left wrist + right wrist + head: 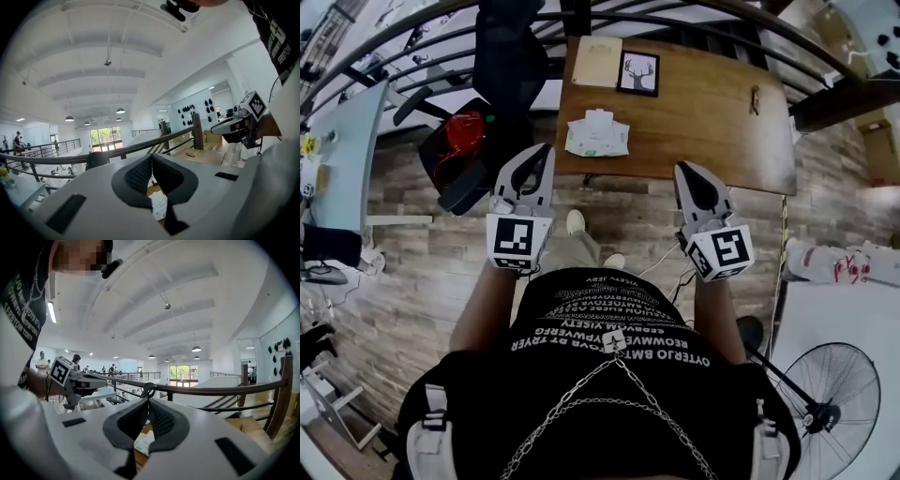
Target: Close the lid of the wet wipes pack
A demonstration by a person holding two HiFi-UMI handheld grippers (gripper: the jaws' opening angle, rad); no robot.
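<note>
The white and green wet wipes pack (597,134) lies on the near left part of the wooden table (712,122), with its lid flap raised. My left gripper (547,148) hangs in the air just short of the table's near edge, a little left of the pack, with its jaws shut and empty. My right gripper (682,167) is further right, also short of the table edge, shut with nothing in it. In the left gripper view the pack (159,206) shows below the closed tips (151,157). The right gripper view shows the pack (144,441) under its closed tips (148,401).
A framed deer picture (637,73) and a tan envelope (597,49) lie at the table's far side, a small dark item (755,98) at its right. A black chair with a red bag (464,150) stands left of the table. A floor fan (825,394) is at lower right.
</note>
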